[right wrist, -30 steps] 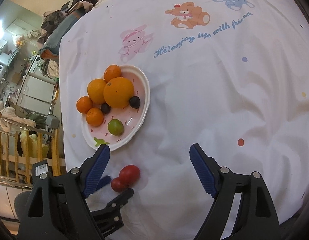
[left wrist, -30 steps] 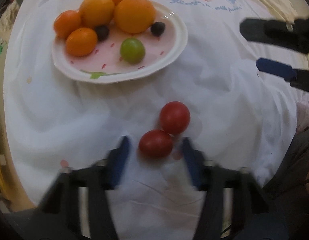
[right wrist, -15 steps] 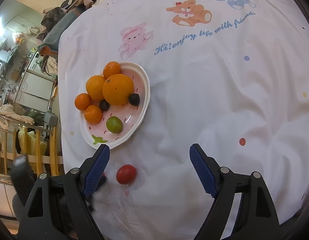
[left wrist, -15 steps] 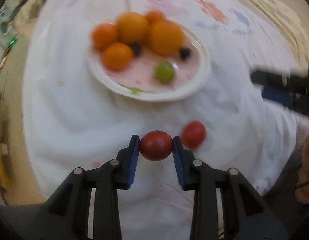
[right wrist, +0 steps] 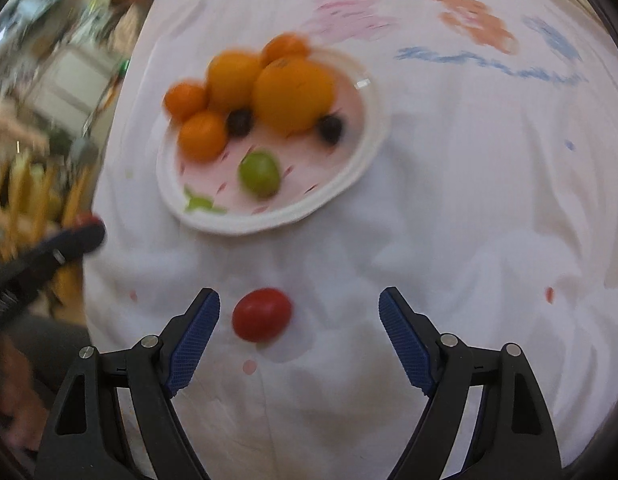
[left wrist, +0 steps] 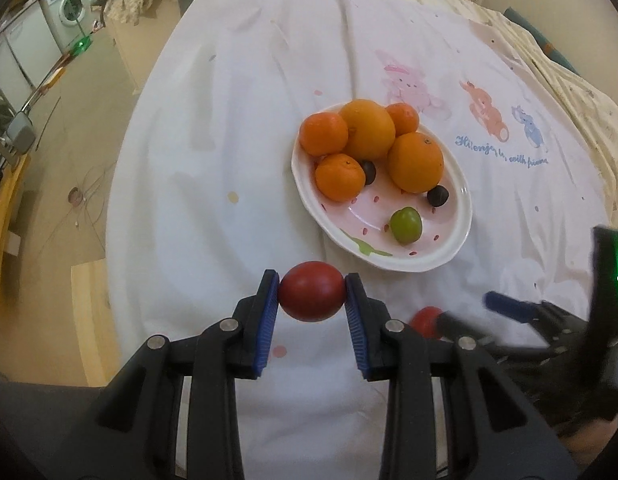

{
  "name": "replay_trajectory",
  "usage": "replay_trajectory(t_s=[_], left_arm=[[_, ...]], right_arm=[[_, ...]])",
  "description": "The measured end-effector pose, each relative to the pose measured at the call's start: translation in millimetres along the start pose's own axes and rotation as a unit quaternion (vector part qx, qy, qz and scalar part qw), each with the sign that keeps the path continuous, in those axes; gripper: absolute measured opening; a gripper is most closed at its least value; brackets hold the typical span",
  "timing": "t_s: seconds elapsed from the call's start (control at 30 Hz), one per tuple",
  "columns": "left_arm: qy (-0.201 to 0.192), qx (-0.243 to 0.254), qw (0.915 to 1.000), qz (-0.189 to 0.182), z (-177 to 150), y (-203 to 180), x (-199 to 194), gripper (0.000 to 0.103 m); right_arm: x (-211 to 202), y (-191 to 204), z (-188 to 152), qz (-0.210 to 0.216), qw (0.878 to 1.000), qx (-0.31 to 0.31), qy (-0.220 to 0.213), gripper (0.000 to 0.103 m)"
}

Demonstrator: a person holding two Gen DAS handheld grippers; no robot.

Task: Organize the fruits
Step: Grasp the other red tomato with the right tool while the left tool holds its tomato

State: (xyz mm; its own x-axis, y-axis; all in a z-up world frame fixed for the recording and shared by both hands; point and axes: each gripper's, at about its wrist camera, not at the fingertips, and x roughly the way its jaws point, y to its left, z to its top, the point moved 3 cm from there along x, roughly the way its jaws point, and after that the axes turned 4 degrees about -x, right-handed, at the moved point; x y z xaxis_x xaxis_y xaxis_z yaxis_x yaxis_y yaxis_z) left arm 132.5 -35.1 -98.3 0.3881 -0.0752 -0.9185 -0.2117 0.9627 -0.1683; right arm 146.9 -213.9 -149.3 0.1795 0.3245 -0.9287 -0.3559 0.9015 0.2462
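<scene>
The left hand-held gripper [left wrist: 312,298] clamps a dark red round tomato [left wrist: 311,291] above the white printed cloth [left wrist: 213,128]. The right hand-held gripper [right wrist: 299,320], jaws wide, straddles a second red tomato [right wrist: 261,314] lying on the cloth, near the white-rimmed pink plate [right wrist: 365,164] of oranges [right wrist: 293,94].

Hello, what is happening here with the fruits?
A person is sorting fruit with two hand-held grippers. The left gripper holds a red tomato between its fingers, above the white cloth. The right gripper is open around a second tomato lying on the cloth. The plate already holds oranges and small fruits.
</scene>
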Motion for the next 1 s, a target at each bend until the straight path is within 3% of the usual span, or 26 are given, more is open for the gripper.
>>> replay_trajectory(t_s=[0.23,0.37,0.77,1.0], left_arm=[[0.003,-0.011,0.9999,-0.007,0.0,10.3,-6.3,0.029],[0.004,-0.015,0.9999,-0.007,1.1,11.4,-7.4,0.029],[-0.001,-0.010,0.9999,-0.005,5.5,-4.8,-9.5,0.029],[0.003,-0.003,0.9998,-0.019,22.9,-5.9,-13.9,0.029]], right_arm=[[19.4,28.6,-4.3,-0.014,0.996,-0.084,0.019,0.072],[23.4,32.3,-6.8,-0.027,0.993,-0.107,0.030,0.040],[-36.2,9.0,-11.6,0.020,0.998,-0.052,-0.038,0.040],[-82.4,-10.4,15.1,0.034,0.994,-0.029,-0.098,0.040]])
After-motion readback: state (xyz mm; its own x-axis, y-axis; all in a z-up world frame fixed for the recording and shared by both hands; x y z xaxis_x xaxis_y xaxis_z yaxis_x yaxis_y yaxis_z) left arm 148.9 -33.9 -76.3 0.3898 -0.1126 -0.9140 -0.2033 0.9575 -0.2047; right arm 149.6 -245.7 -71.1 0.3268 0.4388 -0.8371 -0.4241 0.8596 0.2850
